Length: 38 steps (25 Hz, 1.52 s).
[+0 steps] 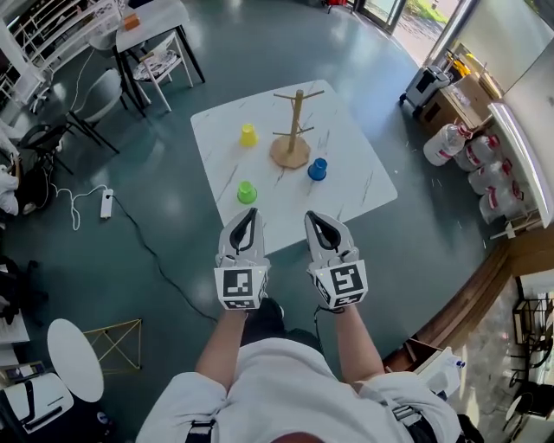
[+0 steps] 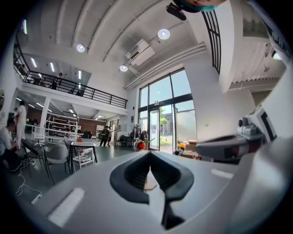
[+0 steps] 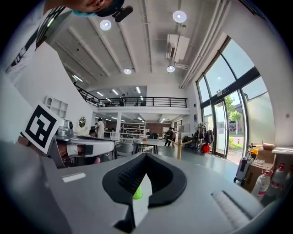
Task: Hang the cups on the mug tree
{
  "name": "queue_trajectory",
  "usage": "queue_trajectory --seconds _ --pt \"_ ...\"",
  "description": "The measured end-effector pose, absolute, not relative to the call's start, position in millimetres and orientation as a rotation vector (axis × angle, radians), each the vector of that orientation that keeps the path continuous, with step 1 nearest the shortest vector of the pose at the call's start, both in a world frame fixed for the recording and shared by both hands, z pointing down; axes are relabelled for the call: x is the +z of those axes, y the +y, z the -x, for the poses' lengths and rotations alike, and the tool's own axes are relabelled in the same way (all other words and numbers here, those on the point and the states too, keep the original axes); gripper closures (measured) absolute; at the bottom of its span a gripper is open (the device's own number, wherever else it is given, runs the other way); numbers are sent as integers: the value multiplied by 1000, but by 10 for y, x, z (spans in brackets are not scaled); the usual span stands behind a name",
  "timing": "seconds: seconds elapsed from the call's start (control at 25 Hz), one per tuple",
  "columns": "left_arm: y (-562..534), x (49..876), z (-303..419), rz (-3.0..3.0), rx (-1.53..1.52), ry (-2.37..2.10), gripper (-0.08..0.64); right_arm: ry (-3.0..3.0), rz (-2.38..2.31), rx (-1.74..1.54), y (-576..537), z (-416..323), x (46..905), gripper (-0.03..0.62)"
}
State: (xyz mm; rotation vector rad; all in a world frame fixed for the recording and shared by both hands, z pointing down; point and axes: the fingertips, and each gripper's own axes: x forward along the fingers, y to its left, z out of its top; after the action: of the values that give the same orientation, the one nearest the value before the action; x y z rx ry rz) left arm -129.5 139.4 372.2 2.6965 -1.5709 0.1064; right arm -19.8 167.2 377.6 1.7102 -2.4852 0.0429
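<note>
A wooden mug tree point(image 1: 294, 130) stands on the white marble table point(image 1: 355, 186). Around it sit a yellow cup point(image 1: 248, 135), a green cup point(image 1: 247, 192) and a blue cup point(image 1: 318, 169). My left gripper point(image 1: 248, 213) and right gripper point(image 1: 315, 216) hover side by side at the table's near edge, both shut and empty. In the left gripper view the gripper point(image 2: 149, 154) has its tips together, with the mug tree's base showing under them. In the right gripper view the gripper point(image 3: 145, 156) frames the green cup point(image 3: 138, 193).
Chairs and a small table point(image 1: 151, 26) stand at the back left. A power strip point(image 1: 106, 203) with a cable lies on the floor to the left. Water bottles point(image 1: 485, 164) and boxes point(image 1: 463, 99) line the right wall. People stand far off in the hall.
</note>
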Motion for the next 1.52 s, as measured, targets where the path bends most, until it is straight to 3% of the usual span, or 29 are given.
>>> queue_trajectory --seconds 0.72,1.28,1.32,1.4,1.52 --pt "235 4878 1538 -2359 348 -1758 558 -2423 -1453 226 282 -300 4868 592" --pt "-194 5946 1500 -1937 539 -1823 557 -2621 -951 290 -345 -10 5252 592" --pt "-228 5992 1480 -1915 538 -1819 541 -2635 -923 287 -388 8 5245 592" --pt "-294 6094 1426 -1884 547 -1805 410 -2651 -863 269 -468 41 5258 592" --pt "-345 6248 1403 -1856 578 -1778 329 -2652 -812 256 -559 66 5310 592"
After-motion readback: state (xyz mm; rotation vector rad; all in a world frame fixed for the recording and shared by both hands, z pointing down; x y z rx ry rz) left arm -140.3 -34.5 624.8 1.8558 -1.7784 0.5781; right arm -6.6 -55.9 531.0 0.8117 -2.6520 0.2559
